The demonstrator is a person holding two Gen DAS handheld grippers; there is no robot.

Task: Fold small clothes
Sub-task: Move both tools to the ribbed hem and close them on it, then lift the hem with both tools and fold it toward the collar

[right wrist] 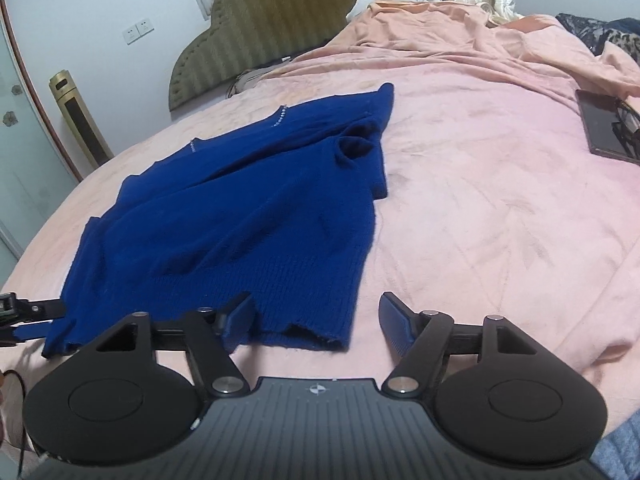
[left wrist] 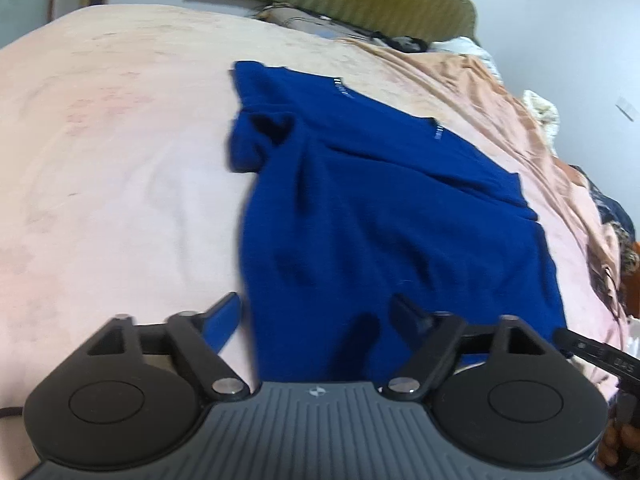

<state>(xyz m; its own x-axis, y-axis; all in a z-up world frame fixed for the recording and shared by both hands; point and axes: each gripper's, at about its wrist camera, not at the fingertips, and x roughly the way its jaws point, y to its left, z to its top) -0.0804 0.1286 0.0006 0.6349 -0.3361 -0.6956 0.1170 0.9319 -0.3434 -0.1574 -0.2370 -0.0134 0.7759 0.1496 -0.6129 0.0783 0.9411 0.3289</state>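
Note:
A dark blue knit sweater (left wrist: 380, 208) lies spread on the pink bed cover (left wrist: 120, 160), sleeves folded in over the body. It also shows in the right wrist view (right wrist: 240, 208). My left gripper (left wrist: 316, 312) is open and empty, just above the sweater's near hem, at its left corner. My right gripper (right wrist: 316, 312) is open and empty, jaws wide, straddling the hem's right corner (right wrist: 320, 336); the left pad lies over the hem. The left gripper's fingers (right wrist: 36, 320) show at the sweater's other corner in the right wrist view. The right gripper's finger (left wrist: 592, 348) shows at the left wrist view's right edge.
A green padded headboard (right wrist: 288, 12) stands at the far end. Rumpled peach sheets and bedding (right wrist: 460, 28) pile at the back right. A dark tablet with glasses on it (right wrist: 608, 128) lies at the right. A gold tower appliance (right wrist: 80, 116) stands by the wall.

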